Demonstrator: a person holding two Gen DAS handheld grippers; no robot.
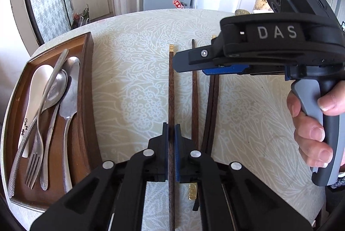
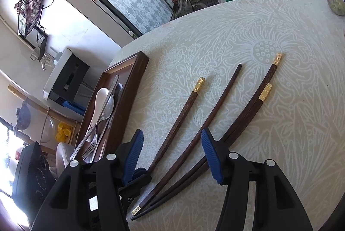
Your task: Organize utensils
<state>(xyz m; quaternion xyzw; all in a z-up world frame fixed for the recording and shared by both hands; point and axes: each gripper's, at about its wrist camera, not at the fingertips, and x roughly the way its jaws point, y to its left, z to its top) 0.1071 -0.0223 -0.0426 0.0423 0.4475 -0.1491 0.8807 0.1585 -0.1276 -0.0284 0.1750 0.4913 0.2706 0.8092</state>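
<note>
Left gripper (image 1: 171, 134) is clamped on a dark wooden gold-capped chopstick (image 1: 171, 88), lying on the patterned table at 3 o'clock of the brown wooden tray (image 1: 87, 88). Right gripper (image 2: 172, 155) hovers, jaws apart, empty. Recommend lifting level, clearing the tray rim.

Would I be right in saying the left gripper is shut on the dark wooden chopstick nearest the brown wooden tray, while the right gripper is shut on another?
Not quite: the right gripper is open, holding nothing, its blue pads apart above the table in the right wrist view. The left gripper is indeed shut on the dark wooden chopstick nearest the brown wooden tray.
</note>
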